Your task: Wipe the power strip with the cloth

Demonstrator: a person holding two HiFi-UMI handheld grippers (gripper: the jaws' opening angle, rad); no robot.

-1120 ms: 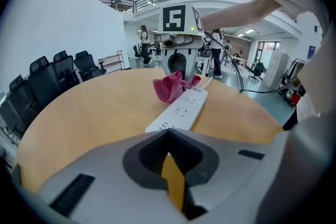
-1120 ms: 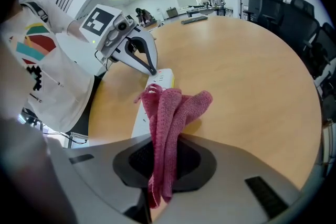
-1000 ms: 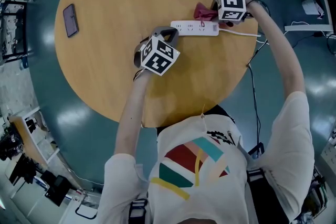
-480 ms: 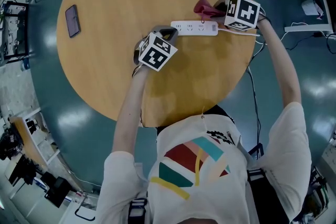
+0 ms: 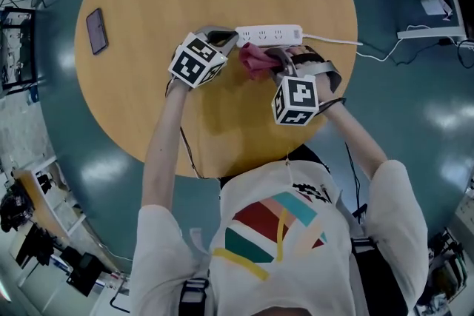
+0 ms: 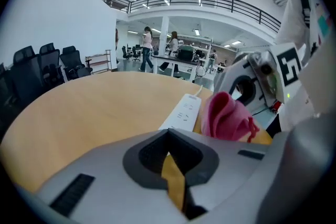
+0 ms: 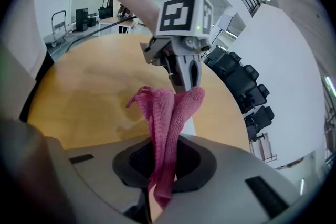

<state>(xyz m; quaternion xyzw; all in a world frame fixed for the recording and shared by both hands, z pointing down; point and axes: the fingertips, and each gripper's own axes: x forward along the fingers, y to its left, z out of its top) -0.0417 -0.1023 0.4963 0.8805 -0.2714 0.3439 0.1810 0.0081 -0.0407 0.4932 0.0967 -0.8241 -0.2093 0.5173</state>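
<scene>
A white power strip [image 5: 268,34] lies on the round wooden table [image 5: 148,4], its cable trailing off to the right; the left gripper view shows the power strip [image 6: 181,113] ahead of the jaws. My right gripper [image 5: 275,60] is shut on a pink cloth [image 5: 254,59], held just in front of the strip's near side. The folds of the cloth [image 7: 167,118] stand up from the closed jaws of the right gripper [image 7: 160,178]. My left gripper [image 5: 222,38] is shut with nothing in it, its tip at the strip's left end.
A dark phone [image 5: 96,30] lies at the table's left side. The strip's white cable [image 5: 333,41] runs off the right edge to the teal floor. Office chairs [image 6: 44,63] and a distant room with people show beyond the table.
My right gripper has carried the pink cloth from behind the strip's right end round to its near side. The left gripper has stayed by the strip's left end.
</scene>
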